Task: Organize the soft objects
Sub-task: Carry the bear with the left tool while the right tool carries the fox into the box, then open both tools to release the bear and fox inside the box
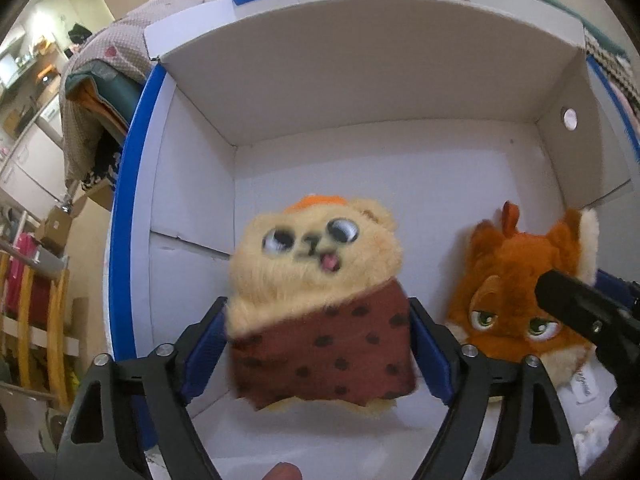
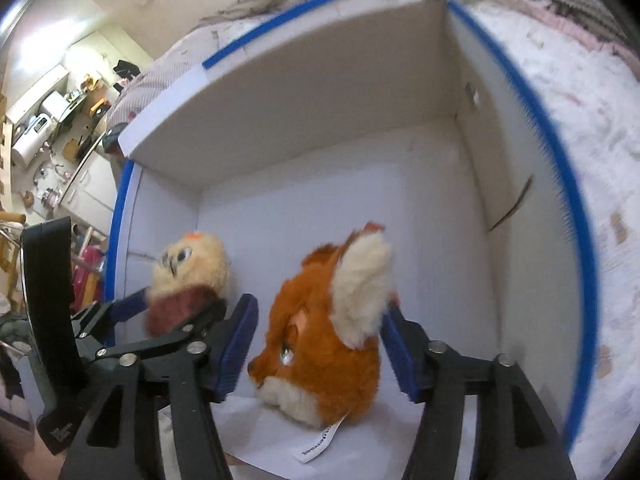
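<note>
I see both plushies inside the white box (image 1: 360,80); left gripper (image 1: 318,344) fingers apart around the cream plush (image 1: 320,280); right gripper (image 2: 320,348) fingers apart, flanking the fox plush (image 2: 324,344).

The cream plush (image 1: 316,264) wears brown cloth with dark spots; the fox plush (image 2: 324,344) is orange (cream ears); the white box (image 1: 360,80) has blue edges.

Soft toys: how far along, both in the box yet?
Done: orange fox plush rests on the white box floor, right tool open around it. In hand: cream plush is between the left tool pads, down inside. Left: release, withdraw.
</note>
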A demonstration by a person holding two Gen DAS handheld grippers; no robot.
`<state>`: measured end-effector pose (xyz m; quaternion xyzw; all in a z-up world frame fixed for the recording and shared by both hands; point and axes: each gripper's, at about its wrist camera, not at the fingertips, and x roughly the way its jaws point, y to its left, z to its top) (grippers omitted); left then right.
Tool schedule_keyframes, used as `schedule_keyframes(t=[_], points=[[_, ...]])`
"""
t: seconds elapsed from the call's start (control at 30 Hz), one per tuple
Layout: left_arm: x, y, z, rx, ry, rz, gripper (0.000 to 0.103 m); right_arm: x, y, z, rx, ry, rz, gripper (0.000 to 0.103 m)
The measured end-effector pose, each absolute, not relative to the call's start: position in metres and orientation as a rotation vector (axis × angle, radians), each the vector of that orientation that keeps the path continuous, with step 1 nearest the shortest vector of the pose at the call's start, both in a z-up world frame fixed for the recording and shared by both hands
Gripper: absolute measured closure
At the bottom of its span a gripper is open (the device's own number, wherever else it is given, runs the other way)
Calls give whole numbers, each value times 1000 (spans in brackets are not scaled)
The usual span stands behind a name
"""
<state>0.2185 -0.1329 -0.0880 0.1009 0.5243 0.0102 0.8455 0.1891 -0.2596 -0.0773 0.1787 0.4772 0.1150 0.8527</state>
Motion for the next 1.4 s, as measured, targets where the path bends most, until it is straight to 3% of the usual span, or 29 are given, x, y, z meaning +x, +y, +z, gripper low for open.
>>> schedule_keyframes(t=[0.07, 0.27, 0.97, 1.4], points=[[217, -129, -81, 190, 1091, 22, 12, 185, -263, -69, 358, 969, 218, 14], [213, -122, -63, 148, 1071, 35, 9, 171, -262, -47, 311, 885, 203, 0], [147, -57, -16, 27, 998, -8, 9, 106, -272, -28, 306, 803, 167, 0], [93, -30, -47, 21, 1027, -27, 9, 67, -270, -45, 353, 910, 140, 0]])
